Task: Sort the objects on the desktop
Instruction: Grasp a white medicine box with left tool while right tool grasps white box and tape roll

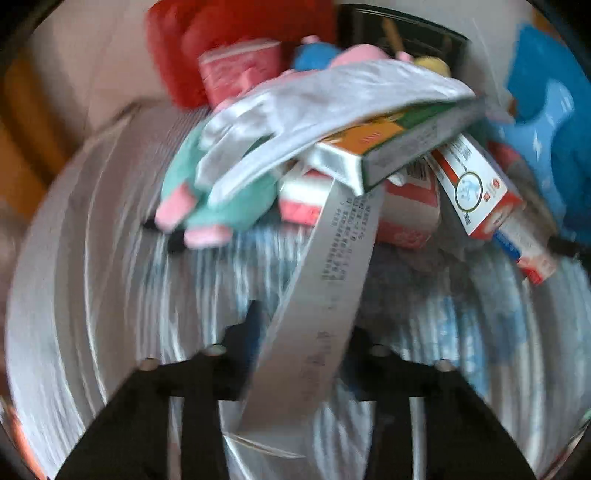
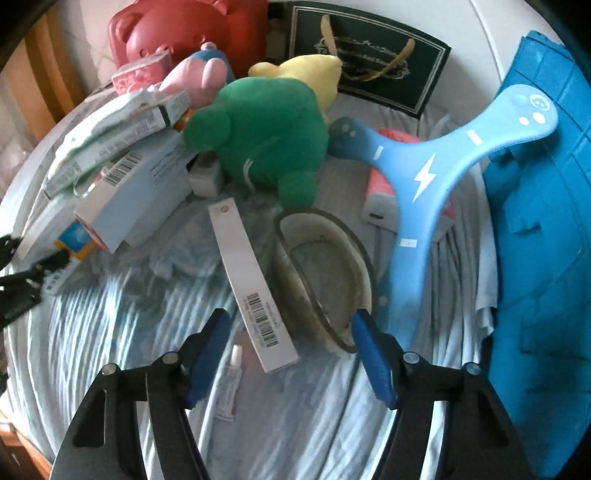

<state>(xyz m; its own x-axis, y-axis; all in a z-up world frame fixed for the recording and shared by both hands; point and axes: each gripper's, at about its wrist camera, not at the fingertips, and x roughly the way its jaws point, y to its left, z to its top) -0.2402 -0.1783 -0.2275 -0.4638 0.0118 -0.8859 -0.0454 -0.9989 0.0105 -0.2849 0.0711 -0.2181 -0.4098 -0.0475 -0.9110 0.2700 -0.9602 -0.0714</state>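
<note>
In the left wrist view my left gripper (image 1: 308,332) is shut on a long pale grey carton (image 1: 332,258) with printed text, which runs up between the fingers into a heap of boxes. In the right wrist view my right gripper (image 2: 288,328) stands open over the striped cloth (image 2: 110,317). A long white barcode box (image 2: 251,284) lies between its blue pads (image 2: 207,350), touching neither. The right pad sits at the rim of a brownish clear bowl (image 2: 325,273). A small white tube (image 2: 231,384) lies by the left pad.
The heap holds an orange-green box (image 1: 380,147), a white cloth (image 1: 314,99), a teal-pink plush (image 1: 207,206) and a red-white carton (image 1: 476,184). Further off are a green plush (image 2: 266,136), a blue boomerang toy (image 2: 424,173), a blue plastic bin (image 2: 535,258), a dark gift bag (image 2: 369,62) and a red bear case (image 2: 177,33).
</note>
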